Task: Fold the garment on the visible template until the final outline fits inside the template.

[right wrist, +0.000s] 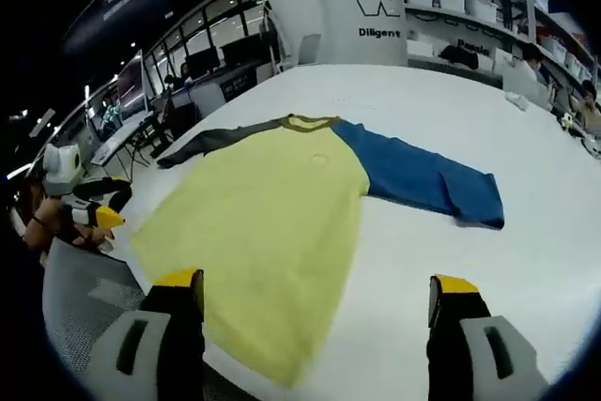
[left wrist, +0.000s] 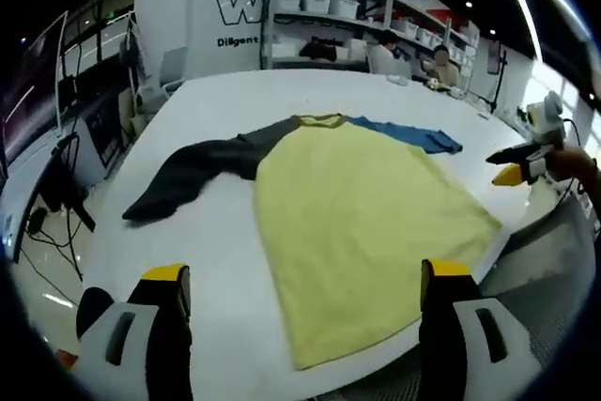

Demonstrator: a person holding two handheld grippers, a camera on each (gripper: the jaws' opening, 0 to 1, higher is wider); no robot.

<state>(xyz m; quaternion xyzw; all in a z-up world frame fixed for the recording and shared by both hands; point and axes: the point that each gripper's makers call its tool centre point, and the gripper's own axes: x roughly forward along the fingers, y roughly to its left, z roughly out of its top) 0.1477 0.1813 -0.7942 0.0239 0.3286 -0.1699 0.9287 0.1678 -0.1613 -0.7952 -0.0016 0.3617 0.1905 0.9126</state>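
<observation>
Your left gripper hangs spread and empty over the garment's hem, lying flat on the white table with its dark sleeve outstretched. Your right gripper likewise gapes empty, the blue sleeve spread, likely ready for folding.

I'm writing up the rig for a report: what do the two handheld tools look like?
Each tool has two dark jaws with yellow tips on pale grey, slotted mounts. The left tool and right tool match. Seen from across the table, the right tool shows a black body, a yellow tip and a white housing on top.
</observation>
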